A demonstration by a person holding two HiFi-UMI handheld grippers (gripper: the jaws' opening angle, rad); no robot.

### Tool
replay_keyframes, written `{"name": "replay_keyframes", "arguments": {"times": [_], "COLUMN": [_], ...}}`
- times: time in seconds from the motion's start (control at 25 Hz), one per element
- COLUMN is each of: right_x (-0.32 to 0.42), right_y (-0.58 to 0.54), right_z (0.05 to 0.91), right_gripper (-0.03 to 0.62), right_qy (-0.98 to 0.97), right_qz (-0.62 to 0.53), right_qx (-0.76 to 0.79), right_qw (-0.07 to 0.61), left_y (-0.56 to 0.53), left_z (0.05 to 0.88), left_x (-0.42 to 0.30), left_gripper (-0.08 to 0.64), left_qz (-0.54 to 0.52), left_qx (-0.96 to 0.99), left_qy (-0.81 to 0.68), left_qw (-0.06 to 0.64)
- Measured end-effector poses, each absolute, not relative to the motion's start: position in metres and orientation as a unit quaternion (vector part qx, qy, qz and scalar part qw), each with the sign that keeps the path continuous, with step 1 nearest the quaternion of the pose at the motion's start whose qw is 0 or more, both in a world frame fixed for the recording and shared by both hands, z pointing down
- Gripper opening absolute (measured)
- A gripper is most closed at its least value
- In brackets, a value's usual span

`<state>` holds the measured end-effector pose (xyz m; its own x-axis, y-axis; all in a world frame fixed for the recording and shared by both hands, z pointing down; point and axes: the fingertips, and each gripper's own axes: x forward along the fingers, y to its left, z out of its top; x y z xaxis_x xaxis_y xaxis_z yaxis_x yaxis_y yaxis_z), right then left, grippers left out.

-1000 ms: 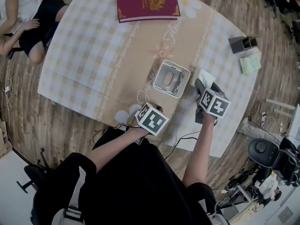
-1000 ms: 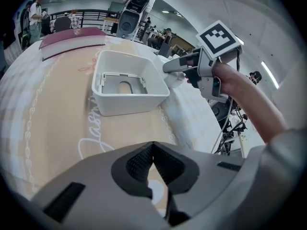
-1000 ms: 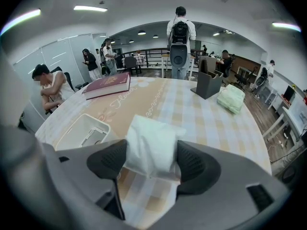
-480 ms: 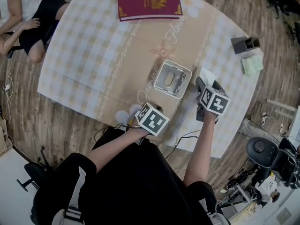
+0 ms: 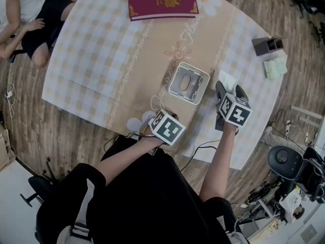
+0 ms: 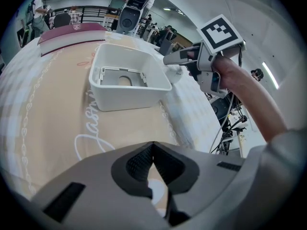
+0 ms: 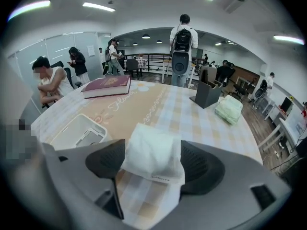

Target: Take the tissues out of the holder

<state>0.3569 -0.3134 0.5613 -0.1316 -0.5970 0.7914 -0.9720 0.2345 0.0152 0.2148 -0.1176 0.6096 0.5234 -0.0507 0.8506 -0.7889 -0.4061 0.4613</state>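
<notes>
White plastic holder (image 5: 189, 83) stands open-topped on the checked tablecloth (image 5: 96, 60). The tissues (image 7: 153, 155) lie on the cloth just right of the holder, between the jaws of the right gripper (image 5: 228, 89). These jaws have just been opening and stand spread either side of the pack. The left gripper (image 6: 152, 147) is near the holder's front-left corner, jaws pressed together.

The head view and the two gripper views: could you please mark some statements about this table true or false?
1. The red book lies flat on the table. True.
2. The left gripper has its jaws wide apart. False: the left gripper's jaws are together.
3. The right gripper is empty. False: the tissues lie between the right gripper's jaws, which have just been opening.
4. The grey stand sits beside a pale green pack. True.
</notes>
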Motion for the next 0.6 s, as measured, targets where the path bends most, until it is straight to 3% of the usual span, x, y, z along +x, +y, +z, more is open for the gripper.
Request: {"name": "replay_keyframes", "arguments": {"times": [0.36,0.6], "right_x": [0.359,0.355], "right_y": [-0.292,-0.274], "right_z": [0.535,0.528], "right_gripper": [0.350,0.257], "right_qy": [-0.705,-0.708], "right_qz": [0.267,0.269], "right_qx": [0.580,0.579], "right_qw": [0.308,0.301], "left_y": [-0.112,-0.109], "left_z": [0.604,0.601], "left_x": [0.219,0.218], "left_gripper": [0.008,0.008], "left_qz": [0.395,0.394], "left_qx": [0.746,0.747], "left_qy": [-0.280,-0.281], "left_qw": [0.457,0.456]}}
